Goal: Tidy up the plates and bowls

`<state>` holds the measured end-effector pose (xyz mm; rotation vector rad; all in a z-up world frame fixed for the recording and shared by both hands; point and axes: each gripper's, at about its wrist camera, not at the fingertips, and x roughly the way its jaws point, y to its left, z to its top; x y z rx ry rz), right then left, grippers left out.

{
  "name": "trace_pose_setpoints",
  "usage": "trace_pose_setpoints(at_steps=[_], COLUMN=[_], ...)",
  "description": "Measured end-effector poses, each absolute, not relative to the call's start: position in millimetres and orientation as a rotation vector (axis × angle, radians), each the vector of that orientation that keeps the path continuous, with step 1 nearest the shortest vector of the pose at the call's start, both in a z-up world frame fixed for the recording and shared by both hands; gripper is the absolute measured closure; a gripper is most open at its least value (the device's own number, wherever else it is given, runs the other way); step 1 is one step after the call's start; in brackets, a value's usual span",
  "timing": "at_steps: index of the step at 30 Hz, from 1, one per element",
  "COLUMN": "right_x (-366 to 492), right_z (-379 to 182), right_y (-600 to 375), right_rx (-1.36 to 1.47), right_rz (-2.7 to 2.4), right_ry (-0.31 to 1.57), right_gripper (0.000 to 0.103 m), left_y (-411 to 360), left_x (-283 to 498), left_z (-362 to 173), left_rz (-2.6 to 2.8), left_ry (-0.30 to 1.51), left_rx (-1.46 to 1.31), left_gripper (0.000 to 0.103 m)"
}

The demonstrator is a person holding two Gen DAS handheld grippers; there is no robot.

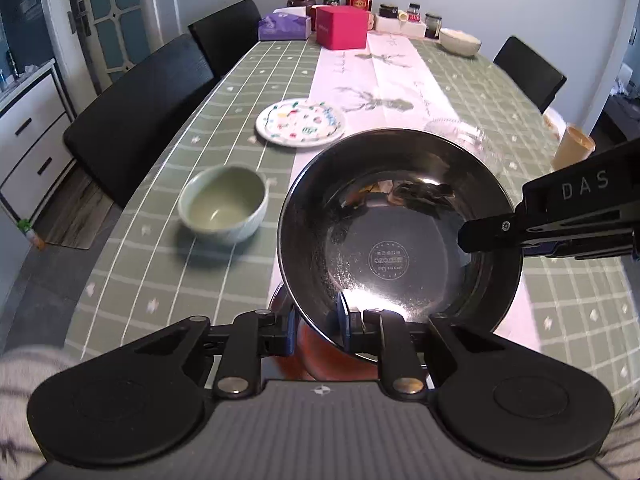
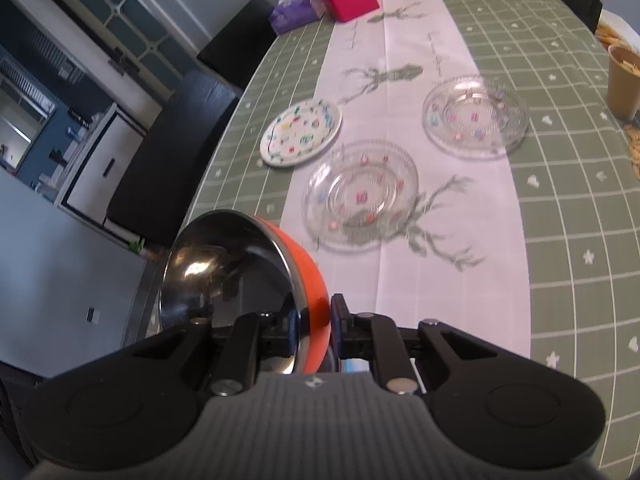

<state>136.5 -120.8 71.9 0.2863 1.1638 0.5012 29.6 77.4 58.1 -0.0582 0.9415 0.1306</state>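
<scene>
A steel bowl [image 1: 392, 248] with an orange outside [image 2: 308, 276] hangs tilted over the near end of the table. My right gripper [image 2: 314, 328] is shut on its rim, and in the left wrist view it reaches in from the right [image 1: 480, 236]. My left gripper [image 1: 317, 326] straddles the bowl's near rim, one pad inside and one outside, and they look slack on it. On the table lie a pale green bowl [image 1: 222, 208], a patterned white plate [image 1: 300, 122] [image 2: 300, 132] and two clear glass plates [image 2: 362, 194] [image 2: 476, 116]. A cream bowl [image 1: 460, 42] sits at the far end.
The green checked tablecloth [image 1: 160, 264] has a white runner down its middle. A pink box [image 1: 342, 26], a purple tissue pack [image 1: 284, 26], bottles and jars crowd the far end. A paper cup [image 2: 624, 80] stands at the right edge. Black chairs [image 1: 136, 120] line the left side.
</scene>
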Motion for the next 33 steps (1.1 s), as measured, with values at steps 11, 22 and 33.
trace_pose_setpoints(at_steps=[11, 22, 33], right_x=[129.3, 125.9, 122.3], right_z=[46.7, 49.3, 54.9], right_y=[-109.4, -95.8, -89.0], right_rx=[0.223, 0.107, 0.043], right_rz=[0.5, 0.495, 0.488], right_ry=[1.298, 1.249, 1.183], right_gripper=[0.089, 0.089, 0.085], left_y=[73.9, 71.1, 67.4], left_x=[13.3, 12.1, 14.7], left_z=[43.6, 41.9, 44.7], left_rz=[0.158, 0.165, 0.174], left_ry=[0.968, 0.966, 0.924], left_rx=[0.022, 0.06, 0.074], left_gripper=[0.079, 0.079, 0.04])
